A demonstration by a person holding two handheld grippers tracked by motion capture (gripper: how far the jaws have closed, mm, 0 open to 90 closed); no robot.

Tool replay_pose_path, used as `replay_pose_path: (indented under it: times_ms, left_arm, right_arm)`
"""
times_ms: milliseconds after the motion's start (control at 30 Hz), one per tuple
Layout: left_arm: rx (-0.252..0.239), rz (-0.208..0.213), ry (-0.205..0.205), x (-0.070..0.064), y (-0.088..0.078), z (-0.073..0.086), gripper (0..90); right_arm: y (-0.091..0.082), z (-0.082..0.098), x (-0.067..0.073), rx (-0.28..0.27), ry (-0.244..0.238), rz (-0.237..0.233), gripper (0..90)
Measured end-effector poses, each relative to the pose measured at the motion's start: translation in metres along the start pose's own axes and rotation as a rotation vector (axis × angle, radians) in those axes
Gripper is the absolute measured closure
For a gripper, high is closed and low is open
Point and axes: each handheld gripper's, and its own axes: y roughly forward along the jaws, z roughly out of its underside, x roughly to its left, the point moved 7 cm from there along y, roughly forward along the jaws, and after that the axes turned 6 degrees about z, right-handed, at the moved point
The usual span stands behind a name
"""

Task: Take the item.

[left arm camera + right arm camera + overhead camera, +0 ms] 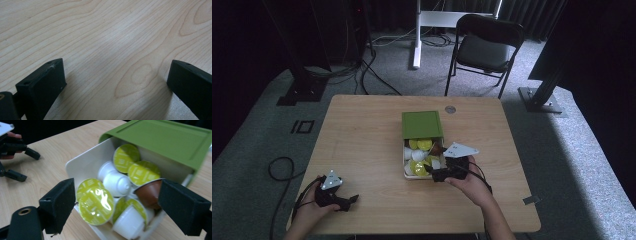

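A white box (408,150) of coffee capsules lies at the table's middle, half covered by a slid-back green lid (422,124). In the right gripper view the box (85,165) holds several capsules: lime-foil ones (96,205), white ones (117,182) and a brown one (148,192), under the green lid (165,140). My right gripper (117,202) is open, its jaws on either side of the box's near end; from above the right gripper (437,174) sits at the box's front right corner. My left gripper (351,200) rests open near the front left edge, over bare wood (115,85).
The wooden table (362,130) has bare room on its left and far side. A small round grommet (450,109) sits near the far edge. A black chair (484,47) and cables stand on the floor beyond. The other hand and left gripper (15,157) show far off.
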Motion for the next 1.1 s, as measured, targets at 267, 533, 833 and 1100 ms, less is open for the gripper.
replay_pose_path:
  times_ms: [267, 533, 833, 1100]
  left_arm:
    - [-0.001, 0.000, -0.002, 0.000, 0.000, 0.000, 2.8]
    - [-0.001, 0.000, -0.001, 0.000, 0.000, 0.000, 2.8]
    - [-0.001, 0.000, -0.001, 0.000, 0.000, 0.000, 2.8]
    - [-0.002, 0.000, -0.002, 0.000, 0.000, 0.000, 2.8]
  right_arm:
    - [0.018, 0.009, 0.018, 0.035, -0.032, -0.013, 14.6]
    - [0.033, 0.019, 0.029, 0.070, -0.070, -0.004, 16.3]
    - [0.039, 0.024, 0.027, 0.080, -0.092, 0.050, 21.6]
    - [0.040, 0.023, 0.033, 0.085, -0.123, 0.052, 27.1]
